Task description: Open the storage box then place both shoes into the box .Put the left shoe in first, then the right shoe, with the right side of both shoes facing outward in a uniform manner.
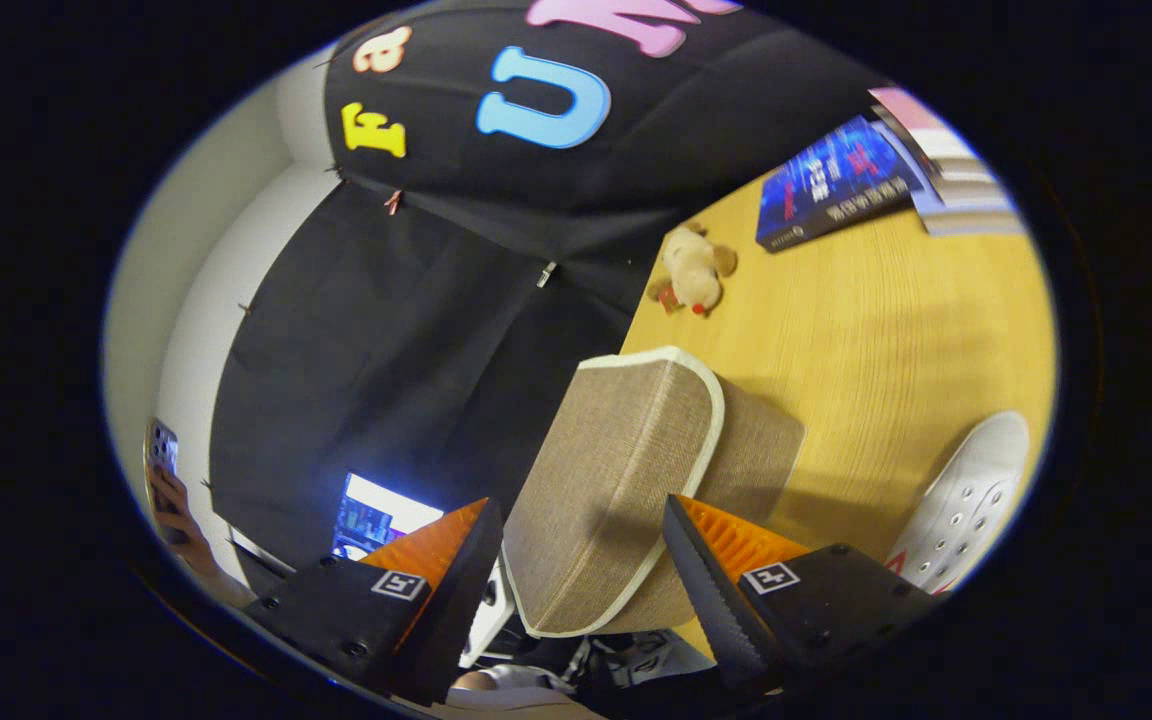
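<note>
Lining up on the storage box (626, 480) lid.
My gripper (576, 560) is spread wide, straddling its trimmed edge to lift it; a white shoe (966, 500) waits nearby on the desk (866, 320).

Storage box (626, 480) on the table (886, 330) between the jaws, shoe (966, 500) beside it, plush toy (693, 268) and books (836, 180) beyond.

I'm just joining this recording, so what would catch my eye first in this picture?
First the beige box, its lid on, sitting on the wooden table between the gripper's open fingers, neither pressing on it. Beside the box lies a white shoe. Beyond the box are a small plush toy and a blue book.
</note>
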A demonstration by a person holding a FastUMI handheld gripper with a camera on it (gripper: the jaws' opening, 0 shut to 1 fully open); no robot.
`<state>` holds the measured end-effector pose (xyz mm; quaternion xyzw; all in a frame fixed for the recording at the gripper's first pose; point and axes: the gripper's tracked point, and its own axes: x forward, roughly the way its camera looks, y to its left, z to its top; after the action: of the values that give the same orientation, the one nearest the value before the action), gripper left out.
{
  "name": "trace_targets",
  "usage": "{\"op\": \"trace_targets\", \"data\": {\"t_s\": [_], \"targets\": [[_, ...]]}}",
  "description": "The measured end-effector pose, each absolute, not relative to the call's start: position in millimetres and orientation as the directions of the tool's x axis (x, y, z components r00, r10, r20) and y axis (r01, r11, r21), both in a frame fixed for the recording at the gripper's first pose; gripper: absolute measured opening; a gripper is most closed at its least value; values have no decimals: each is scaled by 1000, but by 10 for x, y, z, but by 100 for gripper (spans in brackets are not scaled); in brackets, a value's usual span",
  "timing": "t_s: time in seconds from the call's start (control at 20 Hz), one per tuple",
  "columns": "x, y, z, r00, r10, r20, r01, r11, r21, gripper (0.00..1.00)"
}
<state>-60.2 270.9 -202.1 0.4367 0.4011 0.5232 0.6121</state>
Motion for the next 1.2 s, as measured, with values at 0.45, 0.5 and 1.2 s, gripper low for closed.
{"op": "trace_targets", "data": {"t_s": [0.45,0.5,1.2], "targets": [[-1033,3017,-2334,-35,989,143,27,-142,989,98],[-1032,3051,-2318,-33,986,166,45,-165,985,98],[-951,2933,-1490,125,955,270,-30,-268,963,5]]}}
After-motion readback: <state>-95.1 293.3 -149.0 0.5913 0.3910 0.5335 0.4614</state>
